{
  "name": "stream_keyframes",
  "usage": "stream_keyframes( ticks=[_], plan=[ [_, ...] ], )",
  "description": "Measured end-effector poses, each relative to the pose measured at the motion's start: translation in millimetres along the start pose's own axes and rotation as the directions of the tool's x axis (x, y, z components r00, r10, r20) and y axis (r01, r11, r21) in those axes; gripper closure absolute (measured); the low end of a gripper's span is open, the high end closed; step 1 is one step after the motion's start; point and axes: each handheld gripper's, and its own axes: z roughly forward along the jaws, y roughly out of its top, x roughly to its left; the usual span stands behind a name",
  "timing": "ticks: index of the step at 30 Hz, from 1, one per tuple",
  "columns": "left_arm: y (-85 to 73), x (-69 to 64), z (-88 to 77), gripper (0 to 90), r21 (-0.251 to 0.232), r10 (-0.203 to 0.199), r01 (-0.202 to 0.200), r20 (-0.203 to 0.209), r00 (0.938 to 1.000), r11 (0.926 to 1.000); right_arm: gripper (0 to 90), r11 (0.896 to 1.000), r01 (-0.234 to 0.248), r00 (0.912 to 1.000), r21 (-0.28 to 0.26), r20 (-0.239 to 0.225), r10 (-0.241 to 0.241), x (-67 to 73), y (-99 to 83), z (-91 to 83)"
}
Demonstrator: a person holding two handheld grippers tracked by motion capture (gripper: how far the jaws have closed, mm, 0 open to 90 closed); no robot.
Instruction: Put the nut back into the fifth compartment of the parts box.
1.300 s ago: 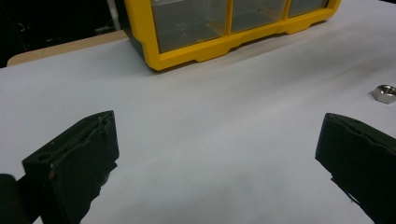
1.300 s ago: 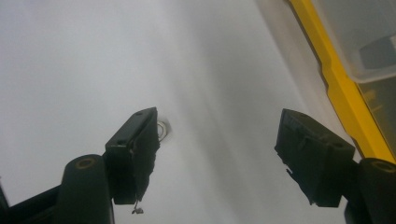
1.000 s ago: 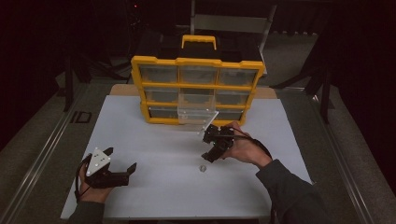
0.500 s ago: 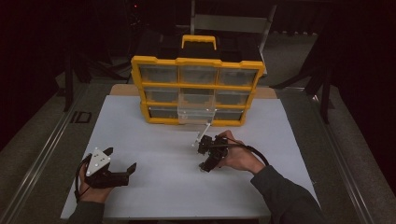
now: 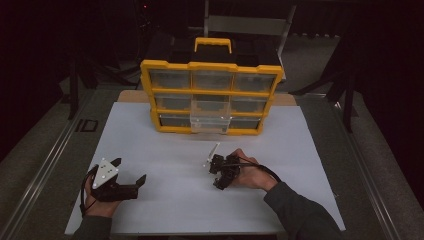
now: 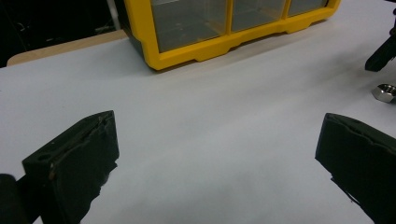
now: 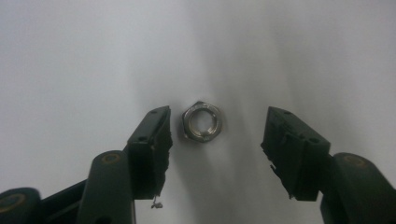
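Observation:
A small steel hex nut (image 7: pixel 201 122) lies flat on the white table sheet (image 5: pixel 165 145). My right gripper (image 7: pixel 217 130) points down at it, one black jaw on each side of the nut. The left jaw stands close to the nut and the right jaw is farther off; neither pad presses on it. These jaws have just been closing. In the high view the right gripper (image 5: pixel 218 180) is low over the middle of the sheet. My left gripper (image 5: pixel 131 171) rests at the near left, wide open with nothing between its jaws (image 6: pixel 219 140). From there the nut (image 6: pixel 385 92) shows at the far right.
A yellow organizer (image 5: pixel 212 70) with clear drawers and a black top stands at the back of the sheet. Its bottom middle drawer (image 5: pixel 210 124) sticks out a little. Dark floor and metal rails lie beyond the table edges.
The right gripper has come down and toward the near left, onto the table around the nut, and its jaws stand narrower. The left gripper has not moved.

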Motion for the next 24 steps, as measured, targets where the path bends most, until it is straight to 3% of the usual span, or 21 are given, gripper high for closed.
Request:
stream_keyframes(
  ticks=[8, 17, 24],
  plan=[
    [0.0, 0.1, 0.0, 0.0, 0.000, 0.000, 0.000, -0.001, 1.0000, 1.0000, 54.8, 1.000, 0.008, 1.0000, 0.013, 0.001, -0.008, 2.5, 2.8, 5.8],
    [0.0, -0.5, 0.3, 0.0, 0.001, 0.000, 0.000, -0.001, 1.0000, 1.0000, 67.5, 1.000, 0.006, 0.9990, 0.020, -0.043, -0.005, 4.2, 3.4, 8.8],
    [0.0, -0.8, 0.6, 0.0, 0.002, 0.000, 0.000, -0.001, 1.0000, 1.0000, 69.4, 1.000, 0.002, 0.9980, 0.024, -0.064, 0.000, 1.9, 3.8, 9.3]
  ],
)
